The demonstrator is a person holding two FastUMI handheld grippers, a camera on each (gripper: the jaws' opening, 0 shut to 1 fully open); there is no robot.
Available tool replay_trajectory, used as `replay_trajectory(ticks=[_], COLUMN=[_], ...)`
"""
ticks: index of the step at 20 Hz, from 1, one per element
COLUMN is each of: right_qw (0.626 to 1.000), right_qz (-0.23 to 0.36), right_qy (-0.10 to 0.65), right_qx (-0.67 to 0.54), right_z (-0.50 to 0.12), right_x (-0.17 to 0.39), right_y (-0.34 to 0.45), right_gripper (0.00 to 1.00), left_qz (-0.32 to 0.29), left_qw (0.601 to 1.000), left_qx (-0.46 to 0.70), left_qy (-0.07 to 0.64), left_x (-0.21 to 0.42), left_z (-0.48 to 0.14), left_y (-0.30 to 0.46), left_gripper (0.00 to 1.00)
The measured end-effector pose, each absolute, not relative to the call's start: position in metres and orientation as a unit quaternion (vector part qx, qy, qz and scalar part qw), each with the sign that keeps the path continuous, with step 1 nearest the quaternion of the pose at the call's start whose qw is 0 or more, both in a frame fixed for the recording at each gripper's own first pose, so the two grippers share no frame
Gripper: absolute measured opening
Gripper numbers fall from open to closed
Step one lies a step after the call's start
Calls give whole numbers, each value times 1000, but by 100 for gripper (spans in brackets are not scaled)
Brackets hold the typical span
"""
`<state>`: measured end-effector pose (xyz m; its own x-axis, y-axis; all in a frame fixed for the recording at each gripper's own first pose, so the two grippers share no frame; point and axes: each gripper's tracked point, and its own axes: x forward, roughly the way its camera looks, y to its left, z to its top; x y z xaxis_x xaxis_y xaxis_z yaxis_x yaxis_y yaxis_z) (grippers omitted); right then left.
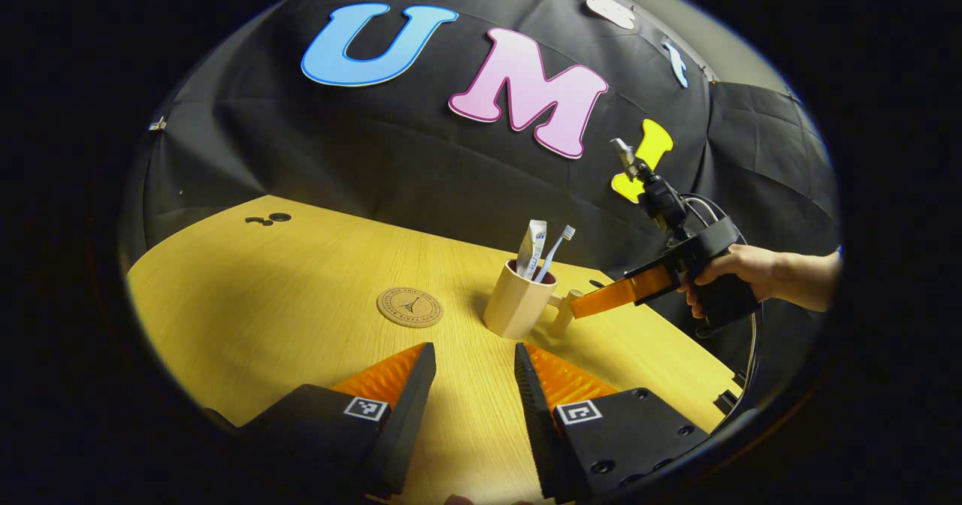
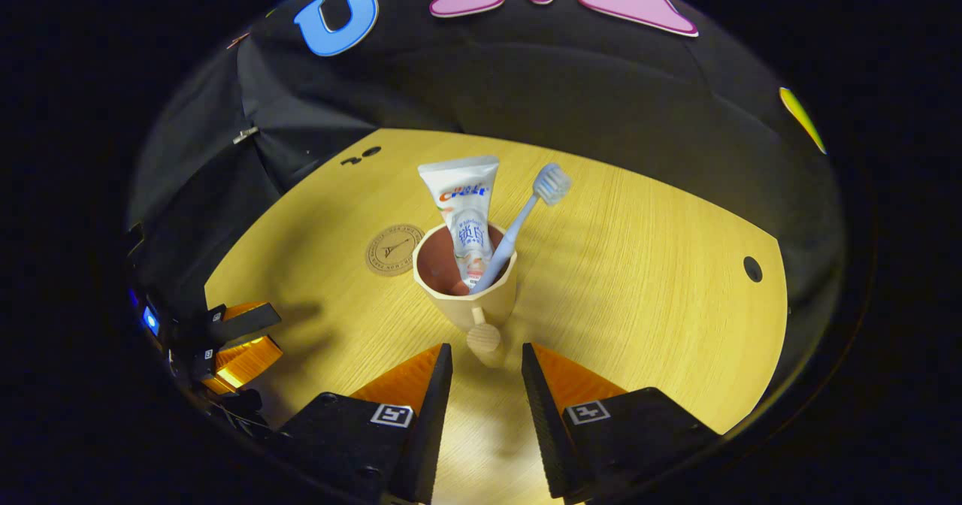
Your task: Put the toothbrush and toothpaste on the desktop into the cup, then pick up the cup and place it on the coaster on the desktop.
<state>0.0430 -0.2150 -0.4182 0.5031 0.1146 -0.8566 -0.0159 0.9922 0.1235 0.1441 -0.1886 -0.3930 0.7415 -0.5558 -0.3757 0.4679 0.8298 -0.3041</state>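
Beige and faceted, the cup [image 2: 466, 283] stands upright on the wooden desktop [image 2: 639, 264] with the toothpaste [image 2: 462, 204] tube and the toothbrush [image 2: 518, 227] leaning inside it, brush head up toward one o'clock. In the right gripper view the cup sits at the centre, its round-ended handle [image 2: 483, 336] pointing to six o'clock, straight at the right gripper [image 2: 485, 355]; the fingers stand apart on either side of the handle's knob and do not press on it. A round cork coaster [image 2: 393, 249] lies bare on the desktop at ten o'clock of the cup, near it but not touching.

In the left gripper view the left gripper [image 1: 475, 355] hovers above the desktop with its fingers parted and nothing between them; the coaster [image 1: 409, 307] lies just beyond at eleven o'clock and the cup [image 1: 518, 302] at one o'clock. A hand [image 1: 733, 272] at three o'clock holds the right gripper [image 1: 575, 308] level, its tips at the cup's handle [image 1: 562, 313].
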Motion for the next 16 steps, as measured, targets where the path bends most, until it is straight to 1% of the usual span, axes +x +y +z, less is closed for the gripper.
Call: replay_trajectory(ticks=[6, 10, 14, 16], right_qw=[831, 802, 781, 778], right_qz=[53, 54, 56, 53], right_qy=[554, 596, 622, 626], right_qx=[8, -4, -11, -19], right_z=[-456, -479, -488, -490], right_x=[66, 64, 62, 65], right_y=[-211, -211, -212, -211], right_gripper=[59, 57, 57, 56], left_qz=[-266, -258, -254, -253], left_qw=[929, 930, 930, 930], left_qx=[-95, -100, -106, -107], left_qy=[239, 241, 242, 243], left_x=[143, 147, 147, 149], left_z=[-402, -408, -410, -412], left_y=[-177, -170, -165, -164], left_gripper=[67, 67, 67, 67])
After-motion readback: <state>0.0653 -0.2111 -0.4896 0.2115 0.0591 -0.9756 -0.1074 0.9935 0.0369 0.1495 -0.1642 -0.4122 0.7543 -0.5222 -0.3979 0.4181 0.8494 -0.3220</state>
